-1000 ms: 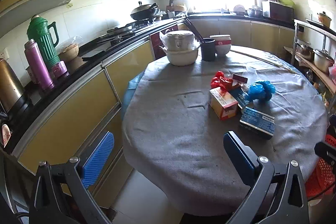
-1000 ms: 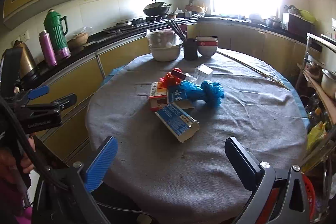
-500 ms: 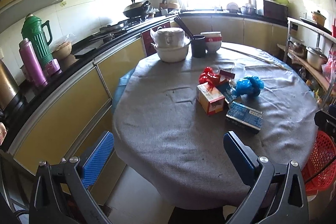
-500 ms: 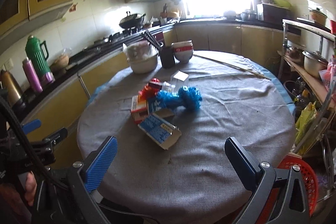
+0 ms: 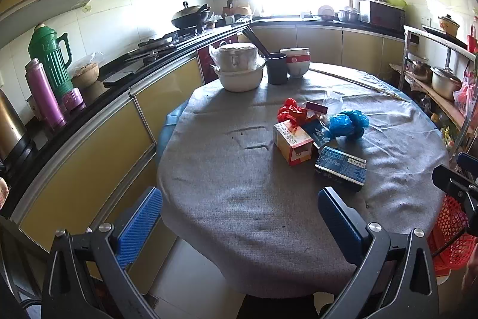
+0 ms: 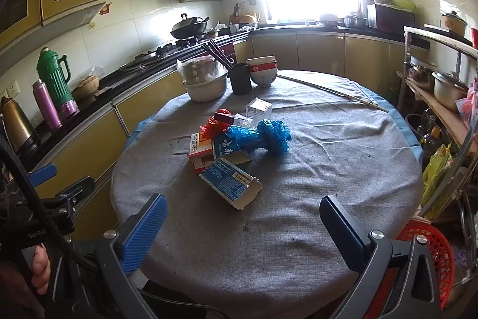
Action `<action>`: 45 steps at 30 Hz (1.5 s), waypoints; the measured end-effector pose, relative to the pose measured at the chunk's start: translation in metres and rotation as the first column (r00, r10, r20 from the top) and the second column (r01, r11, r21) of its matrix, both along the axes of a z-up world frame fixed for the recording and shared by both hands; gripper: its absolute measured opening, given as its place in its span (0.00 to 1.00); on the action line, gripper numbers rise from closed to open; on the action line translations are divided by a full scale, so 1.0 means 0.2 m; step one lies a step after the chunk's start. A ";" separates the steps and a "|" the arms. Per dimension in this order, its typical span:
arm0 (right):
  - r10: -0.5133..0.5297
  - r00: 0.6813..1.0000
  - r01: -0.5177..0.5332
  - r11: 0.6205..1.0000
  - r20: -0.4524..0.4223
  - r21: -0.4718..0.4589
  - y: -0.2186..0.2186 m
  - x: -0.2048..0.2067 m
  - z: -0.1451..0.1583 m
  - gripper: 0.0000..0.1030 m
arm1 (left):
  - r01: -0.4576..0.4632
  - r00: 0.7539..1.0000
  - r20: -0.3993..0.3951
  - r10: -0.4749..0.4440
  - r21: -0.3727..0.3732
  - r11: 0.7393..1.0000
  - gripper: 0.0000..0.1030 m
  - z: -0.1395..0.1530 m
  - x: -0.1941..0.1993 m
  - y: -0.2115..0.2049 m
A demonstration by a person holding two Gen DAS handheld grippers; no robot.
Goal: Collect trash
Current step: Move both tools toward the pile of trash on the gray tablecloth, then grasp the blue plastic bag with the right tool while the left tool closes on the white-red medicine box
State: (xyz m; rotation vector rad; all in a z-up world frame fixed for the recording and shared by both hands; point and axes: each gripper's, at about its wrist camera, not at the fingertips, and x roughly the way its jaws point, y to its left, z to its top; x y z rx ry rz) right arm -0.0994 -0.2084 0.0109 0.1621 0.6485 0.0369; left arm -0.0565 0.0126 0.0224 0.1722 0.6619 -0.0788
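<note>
Facing the trash pile (image 6: 236, 151) mid-table, we hold both grippers splayed and empty; the blue carton (image 6: 230, 183) lies nearest the right gripper (image 6: 243, 221) (long axis running diagonally rightward).

Both wrist views look across the round table (image 5: 239, 199) (image 6: 298, 229) from its near edge toward the window, sharing the trash pile (image 5: 316, 133) (image 6: 236, 148).

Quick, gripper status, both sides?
Left gripper: open, holding nothing, above the table's near edge.
Right gripper: open, holding nothing, short of the blue carton.
</note>
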 end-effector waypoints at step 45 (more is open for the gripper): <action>0.368 0.910 -0.358 0.930 -0.191 0.085 0.07 0.77 -0.51 0.84 | 0.116 0.939 -0.297 -0.173 -0.199 0.973 0.99 -0.30 0.81 -0.09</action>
